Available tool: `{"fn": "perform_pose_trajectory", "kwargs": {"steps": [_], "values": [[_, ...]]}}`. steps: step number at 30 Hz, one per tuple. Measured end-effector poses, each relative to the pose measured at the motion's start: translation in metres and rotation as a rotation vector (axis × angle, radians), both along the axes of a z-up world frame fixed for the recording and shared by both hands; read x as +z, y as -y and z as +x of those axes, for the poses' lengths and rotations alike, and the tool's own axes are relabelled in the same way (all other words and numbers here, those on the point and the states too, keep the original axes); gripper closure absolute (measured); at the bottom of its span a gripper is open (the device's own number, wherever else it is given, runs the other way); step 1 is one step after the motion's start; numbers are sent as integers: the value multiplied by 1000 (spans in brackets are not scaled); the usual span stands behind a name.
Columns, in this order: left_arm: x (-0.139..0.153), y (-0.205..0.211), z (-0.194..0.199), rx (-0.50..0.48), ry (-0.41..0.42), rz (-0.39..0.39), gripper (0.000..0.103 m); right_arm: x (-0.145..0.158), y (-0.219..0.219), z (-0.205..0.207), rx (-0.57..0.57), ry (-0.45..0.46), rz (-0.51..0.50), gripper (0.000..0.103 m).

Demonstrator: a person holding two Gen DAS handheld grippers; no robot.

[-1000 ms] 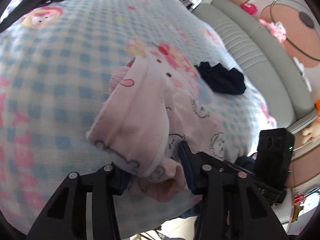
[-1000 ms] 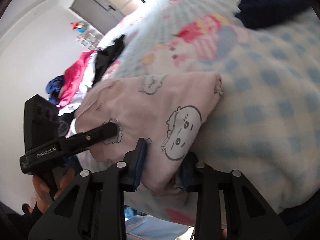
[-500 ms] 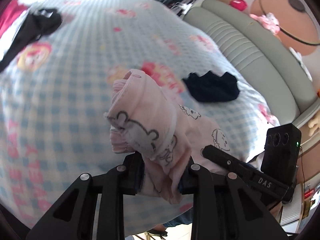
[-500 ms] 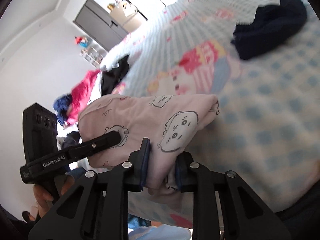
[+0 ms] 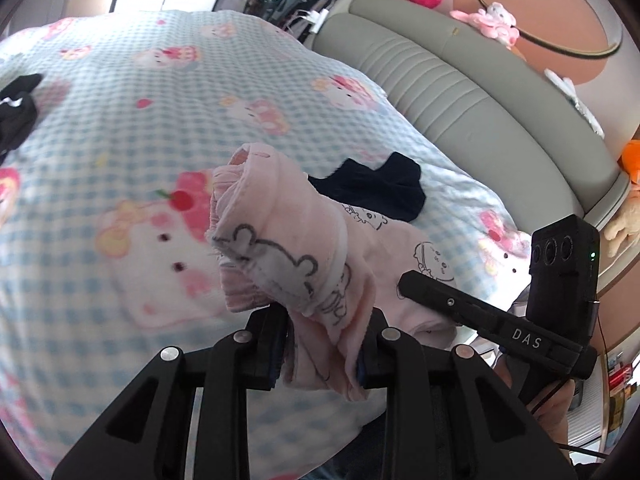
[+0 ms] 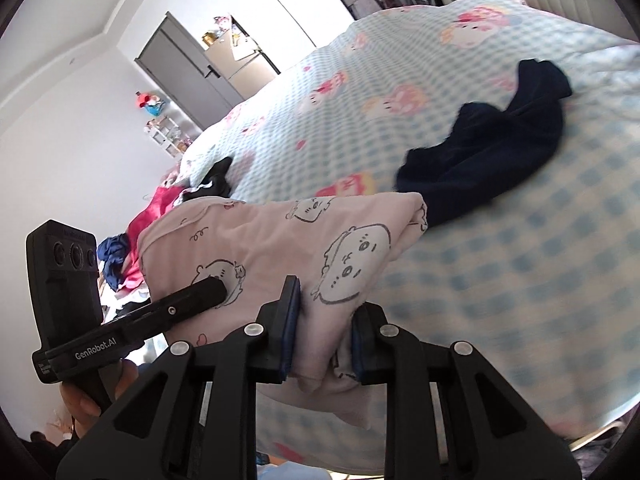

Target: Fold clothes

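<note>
A pink garment (image 5: 288, 240) printed with cartoon animals is folded into a thick bundle and held off the bed. My left gripper (image 5: 322, 354) is shut on one end of it. In the right wrist view the same pink garment (image 6: 280, 240) stretches leftward, with my right gripper (image 6: 324, 346) shut on its lower edge. Each view shows the other gripper beside the bundle: the right one (image 5: 496, 320) and the left one (image 6: 132, 320), each in a hand.
The bed carries a blue checked blanket (image 5: 120, 128) with cartoon cat prints. A dark navy garment (image 6: 492, 148) lies on it just beyond the pink bundle. Black clothing (image 5: 16, 112) and a red and blue clothes pile (image 6: 132, 236) sit at the far side. A grey padded headboard (image 5: 460, 92) borders the bed.
Both grippers have closed on the pink garment and lifted it up off the blanket. The bundle has bunched tighter and now hangs clear of the bed.
</note>
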State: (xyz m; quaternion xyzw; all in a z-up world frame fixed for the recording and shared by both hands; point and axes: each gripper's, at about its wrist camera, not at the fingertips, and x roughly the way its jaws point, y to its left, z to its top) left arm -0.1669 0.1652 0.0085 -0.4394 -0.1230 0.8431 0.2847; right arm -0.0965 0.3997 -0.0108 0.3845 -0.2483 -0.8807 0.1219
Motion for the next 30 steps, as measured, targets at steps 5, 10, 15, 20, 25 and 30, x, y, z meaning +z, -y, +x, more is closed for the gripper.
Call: {"fn": "perform_pose_trajectory", "kwargs": {"steps": [5, 10, 15, 20, 25, 30], "values": [[11, -44, -29, -19, -14, 29, 76, 17, -44, -9, -43, 4, 24, 81], [21, -81, -70, 23, -24, 120, 76, 55, -89, -45, -71, -32, 101, 81], [-20, -113, -115, 75, 55, 116, 67, 52, -131, -98, -102, 12, 170, 75], [-94, -126, -135, 11, 252, 3, 49, -40, -156, -140, -179, 222, 284, 70], [-67, -106, -118, -45, 136, 30, 31, -37, -157, -123, -211, 136, 241, 67], [-36, -63, -100, 151, 21, -47, 33, -6, -145, -104, -197, 59, 243, 61]]}}
